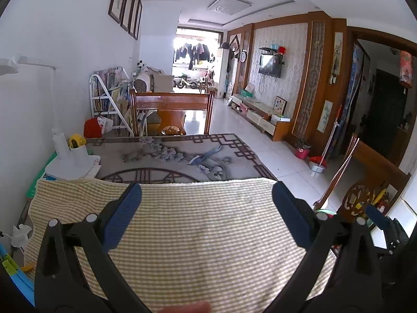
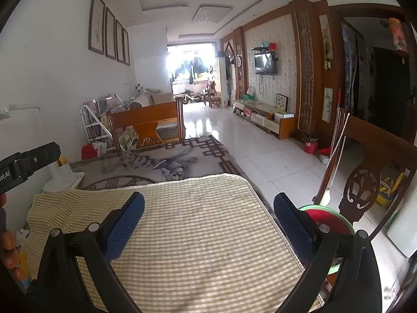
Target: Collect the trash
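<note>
My left gripper (image 1: 207,195) is open and empty, held above a yellow-and-white checked cloth (image 1: 198,234) that covers the near part of the table. My right gripper (image 2: 208,204) is open and empty above the same cloth (image 2: 192,240). A crumpled white tissue (image 1: 19,236) lies at the cloth's left edge; it also shows in the right wrist view (image 2: 22,234). The right gripper's blue pad (image 1: 378,217) shows at the right of the left wrist view. Part of the left gripper's body (image 2: 28,163) shows at the left of the right wrist view.
A floral table mat (image 1: 177,156) lies beyond the cloth. A white lamp base and cup (image 1: 75,156) stand at the far left. A red and green bin (image 2: 328,224) sits on the floor to the right, beside a carved wooden chair (image 2: 362,190).
</note>
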A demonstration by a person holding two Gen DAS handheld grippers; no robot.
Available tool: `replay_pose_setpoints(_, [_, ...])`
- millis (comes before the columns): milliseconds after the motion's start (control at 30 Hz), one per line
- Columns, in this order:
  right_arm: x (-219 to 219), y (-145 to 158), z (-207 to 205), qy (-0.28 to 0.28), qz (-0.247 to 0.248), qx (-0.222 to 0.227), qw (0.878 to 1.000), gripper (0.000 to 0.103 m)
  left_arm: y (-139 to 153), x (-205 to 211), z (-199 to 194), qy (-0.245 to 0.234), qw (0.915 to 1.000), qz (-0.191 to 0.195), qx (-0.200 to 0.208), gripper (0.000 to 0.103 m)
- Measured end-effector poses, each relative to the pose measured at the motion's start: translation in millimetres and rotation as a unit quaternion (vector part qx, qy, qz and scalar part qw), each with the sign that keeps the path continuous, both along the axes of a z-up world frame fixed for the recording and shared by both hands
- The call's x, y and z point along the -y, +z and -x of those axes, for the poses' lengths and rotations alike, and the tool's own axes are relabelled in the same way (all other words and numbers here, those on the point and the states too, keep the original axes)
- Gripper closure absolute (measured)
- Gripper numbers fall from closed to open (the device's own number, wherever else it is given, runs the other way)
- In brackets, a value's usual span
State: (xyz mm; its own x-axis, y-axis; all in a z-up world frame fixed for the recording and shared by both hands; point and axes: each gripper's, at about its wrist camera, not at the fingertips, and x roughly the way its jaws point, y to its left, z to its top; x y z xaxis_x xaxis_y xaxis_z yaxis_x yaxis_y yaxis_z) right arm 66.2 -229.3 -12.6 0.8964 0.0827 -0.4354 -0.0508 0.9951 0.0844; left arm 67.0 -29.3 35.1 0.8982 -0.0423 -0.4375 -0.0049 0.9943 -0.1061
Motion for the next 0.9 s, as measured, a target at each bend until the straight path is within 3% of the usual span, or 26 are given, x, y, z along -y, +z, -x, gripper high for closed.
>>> replay_pose_setpoints(767, [-9.9,-11.8,-14.0,0.019,0.000,-0.028,0.999,0.007,-8.9,-17.4,-7.6,0.021,0.9996,0.001,-0.020,0.005])
replay_pose_setpoints(900, [-12.9,-28.3,-26.7,0.033,0.011,-0.053,0.998,0.007,-10.5,-18.8,-6.2,0.028,0.9994,0.005,-0.017,0.005])
